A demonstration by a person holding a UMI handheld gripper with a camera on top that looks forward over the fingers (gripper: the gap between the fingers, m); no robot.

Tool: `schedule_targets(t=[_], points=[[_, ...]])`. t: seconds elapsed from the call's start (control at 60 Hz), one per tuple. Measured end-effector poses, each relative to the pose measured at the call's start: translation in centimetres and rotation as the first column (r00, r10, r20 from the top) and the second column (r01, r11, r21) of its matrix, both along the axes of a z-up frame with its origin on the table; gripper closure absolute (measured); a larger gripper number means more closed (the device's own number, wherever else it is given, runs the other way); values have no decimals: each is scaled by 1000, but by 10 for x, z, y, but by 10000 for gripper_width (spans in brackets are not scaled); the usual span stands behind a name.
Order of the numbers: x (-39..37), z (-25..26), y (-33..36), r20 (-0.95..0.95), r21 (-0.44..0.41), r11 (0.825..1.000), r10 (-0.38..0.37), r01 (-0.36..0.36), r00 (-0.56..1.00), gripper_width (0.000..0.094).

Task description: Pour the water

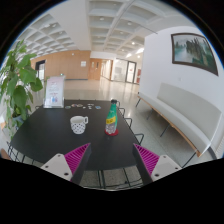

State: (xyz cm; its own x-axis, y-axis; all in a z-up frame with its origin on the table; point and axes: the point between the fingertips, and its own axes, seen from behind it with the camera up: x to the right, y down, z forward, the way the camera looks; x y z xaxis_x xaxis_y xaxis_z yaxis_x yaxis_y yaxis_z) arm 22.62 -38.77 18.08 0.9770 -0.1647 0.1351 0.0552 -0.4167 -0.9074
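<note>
Gripper view: bottle and cup on a dark surface, gripper spread and empty

Gripper view looks forward over a round, dark surface (50,135) standing in a bright hall. The gripper (110,159) hangs short of the things, its two fingers spread wide apart with nothing between them; each finger (70,160) carries a magenta pad (146,158) on its inner face.

Taking the bottle (112,118) as the landmark: it stands upright on the surface near the surface's near-right rim, beyond the fingers and roughly in line with the gap between them. It is a small green bottle with a red band or label near its lower half; whether it holds water cannot be told. To the left of the bottle, apart from it, a white cup (78,124) with dark dots stands upright on the same surface. Farther left of the bottle and behind the cup, a white sign card (54,92) stands at the far rim of the surface. Left of that, a leafy green plant (14,85) rises beside the surface.

To the right of the bottle, off the surface, a pale bench (180,112) runs along a white wall, and a framed picture (192,50) hangs on that wall above it.
</note>
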Motion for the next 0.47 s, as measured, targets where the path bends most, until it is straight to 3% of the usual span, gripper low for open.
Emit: schedule_targets(t=[0.467], points=[[-13,-6,-23,-19,-2,1000,8,-8,1000,79]])
